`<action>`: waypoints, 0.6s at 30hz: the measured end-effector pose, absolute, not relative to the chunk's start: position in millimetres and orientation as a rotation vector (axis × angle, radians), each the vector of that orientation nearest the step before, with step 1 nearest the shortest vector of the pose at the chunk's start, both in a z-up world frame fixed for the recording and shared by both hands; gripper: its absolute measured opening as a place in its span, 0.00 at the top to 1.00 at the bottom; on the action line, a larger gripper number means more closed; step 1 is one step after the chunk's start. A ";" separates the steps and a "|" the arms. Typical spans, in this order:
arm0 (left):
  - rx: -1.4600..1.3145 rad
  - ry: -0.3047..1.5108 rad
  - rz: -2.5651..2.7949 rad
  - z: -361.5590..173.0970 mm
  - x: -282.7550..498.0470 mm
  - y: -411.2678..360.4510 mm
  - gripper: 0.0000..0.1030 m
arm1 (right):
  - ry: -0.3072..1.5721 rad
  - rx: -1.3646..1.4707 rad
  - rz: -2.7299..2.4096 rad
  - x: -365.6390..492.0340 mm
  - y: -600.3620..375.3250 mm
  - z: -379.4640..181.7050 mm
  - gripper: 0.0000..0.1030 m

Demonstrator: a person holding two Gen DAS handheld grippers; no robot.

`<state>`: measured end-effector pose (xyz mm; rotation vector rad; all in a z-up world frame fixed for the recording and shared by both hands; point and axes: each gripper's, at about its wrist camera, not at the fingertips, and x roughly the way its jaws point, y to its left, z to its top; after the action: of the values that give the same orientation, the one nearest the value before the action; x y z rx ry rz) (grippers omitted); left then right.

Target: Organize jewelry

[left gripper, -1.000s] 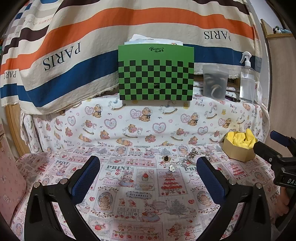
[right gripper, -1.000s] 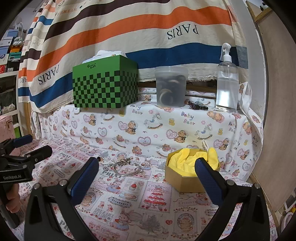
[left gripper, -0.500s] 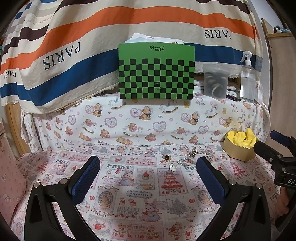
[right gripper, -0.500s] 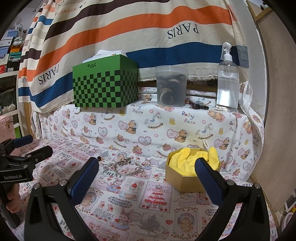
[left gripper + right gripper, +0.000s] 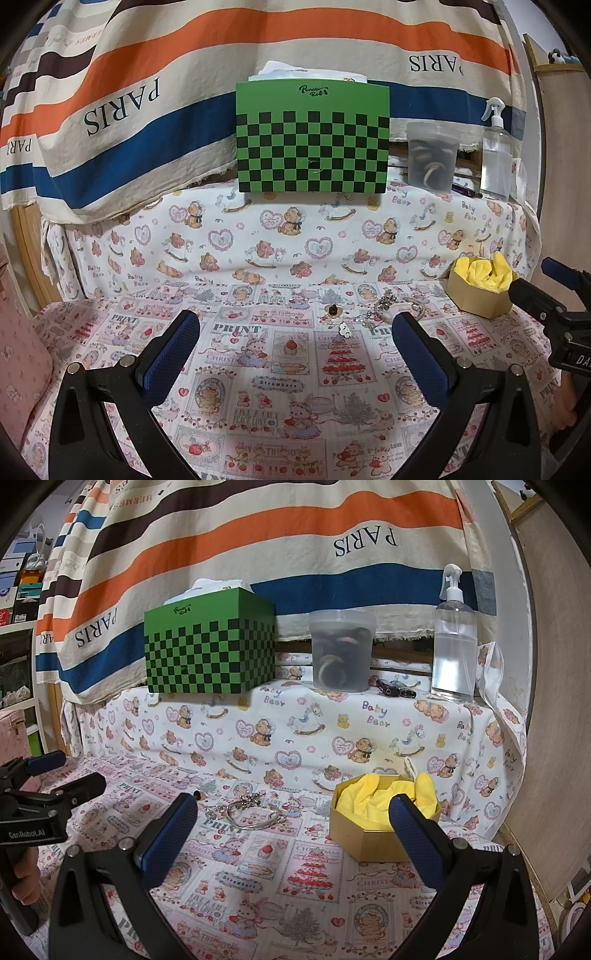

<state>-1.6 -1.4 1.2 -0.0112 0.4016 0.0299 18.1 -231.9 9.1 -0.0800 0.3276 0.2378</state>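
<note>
While both tools hang above the patterned cloth on the counter (image 5: pixel 284 373), the left tongs (image 5: pixel 295 343) stand spread wide, their blue-padded fingers (image 5: pixel 171 358) well apart and closed on nothing, touching nothing. The right tongs (image 5: pixel 293 825) are likewise wide open and hold nothing; in the left wrist view they show at the far right edge, beside the box. The jewelry (image 5: pixel 384 312) lies in a small loose cluster on the cloth, ahead of the left tongs and a little to the right, near the fold where the cloth rises to a raised shelf. It is made up of a silver bangle (image 5: pixel 253 818) lying flat, a tangle of silvery chain and charms (image 5: pixel 251 798) at the bangle's far rim, a small dark stud-like piece (image 5: pixel 335 309) set apart to the left, and a tiny white charm (image 5: pixel 345 329) nearer the camera. The finer details of the chain are too small to make out. Just right of the cluster sits an open gold octagonal box (image 5: pixel 373 843) lined with crumpled yellow tissue (image 5: pixel 373 801); the jewelry is near it but not touching it. On the shelf behind stand a green checkered box (image 5: pixel 208 653), a cloudy plastic tub (image 5: pixel 341 651) and a clear spray bottle (image 5: pixel 454 642), with a striped cloth hanging behind them.
</note>
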 end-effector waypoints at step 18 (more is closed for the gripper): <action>0.020 0.356 0.010 2.9 -10.6 -8.6 0.00 | 0.339 -0.082 0.239 19.6 -232.2 7.9 0.00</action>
<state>-10.6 -8.6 2.9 0.0199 0.3560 0.0104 19.6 -232.2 7.9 -0.0822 0.3391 0.2389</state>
